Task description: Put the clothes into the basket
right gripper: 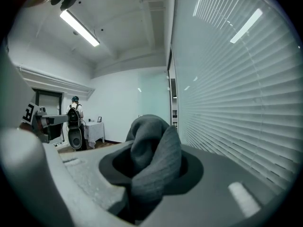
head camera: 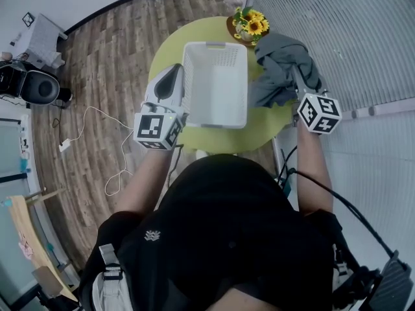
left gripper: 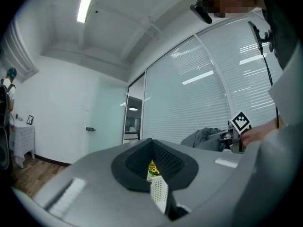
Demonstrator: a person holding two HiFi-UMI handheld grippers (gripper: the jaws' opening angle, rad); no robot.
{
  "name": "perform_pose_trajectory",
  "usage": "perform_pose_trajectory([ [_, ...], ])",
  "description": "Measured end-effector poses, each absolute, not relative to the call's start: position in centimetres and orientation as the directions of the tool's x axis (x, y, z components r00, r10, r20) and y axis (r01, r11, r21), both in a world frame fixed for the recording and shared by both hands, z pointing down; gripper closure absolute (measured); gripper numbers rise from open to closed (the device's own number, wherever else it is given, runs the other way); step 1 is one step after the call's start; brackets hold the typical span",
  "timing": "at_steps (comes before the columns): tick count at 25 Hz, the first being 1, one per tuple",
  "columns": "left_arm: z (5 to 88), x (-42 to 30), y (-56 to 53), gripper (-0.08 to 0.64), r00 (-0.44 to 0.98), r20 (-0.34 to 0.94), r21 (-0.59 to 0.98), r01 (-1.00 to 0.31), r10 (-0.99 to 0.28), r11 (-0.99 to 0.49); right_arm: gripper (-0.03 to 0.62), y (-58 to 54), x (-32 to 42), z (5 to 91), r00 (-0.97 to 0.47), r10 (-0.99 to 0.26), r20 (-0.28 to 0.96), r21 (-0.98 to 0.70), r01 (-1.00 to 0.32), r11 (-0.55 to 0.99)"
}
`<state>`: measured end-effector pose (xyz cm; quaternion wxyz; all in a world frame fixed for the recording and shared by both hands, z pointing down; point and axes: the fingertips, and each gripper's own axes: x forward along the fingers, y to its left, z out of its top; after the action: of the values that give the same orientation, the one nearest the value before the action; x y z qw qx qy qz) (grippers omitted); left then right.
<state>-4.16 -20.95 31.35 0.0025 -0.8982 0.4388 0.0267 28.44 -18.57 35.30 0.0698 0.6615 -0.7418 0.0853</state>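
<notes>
While left gripper [head camera: 177, 76] pinches one basket [head camera: 217, 86], right gripper [head camera: 296, 78] clamps one garment [head camera: 275, 54].

A round yellow-green table [head camera: 214, 138] stands on a wood floor [head camera: 110, 63]. On it sit a white basket [head camera: 217, 86], a pot of sunflowers [head camera: 249, 24] at the far edge, and grey clothes [head camera: 279, 70] bunched just right of the basket.

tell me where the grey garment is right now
In the head view the grey garment is on the right, gripped by the right gripper, just right of the white basket and beside the sunflowers on the green table.
</notes>
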Motion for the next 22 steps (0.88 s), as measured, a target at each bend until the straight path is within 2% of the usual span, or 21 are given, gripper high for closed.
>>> perform_pose_trajectory([
  [22, 29.9, -6.4, -20.4, 0.554, 0.547, -0.100, 0.027, -0.833, -0.831, -0.552, 0.460, -21.5, 22.9, 31.7, -0.260, -0.953, 0.157, -0.025, -0.965, 0.259],
])
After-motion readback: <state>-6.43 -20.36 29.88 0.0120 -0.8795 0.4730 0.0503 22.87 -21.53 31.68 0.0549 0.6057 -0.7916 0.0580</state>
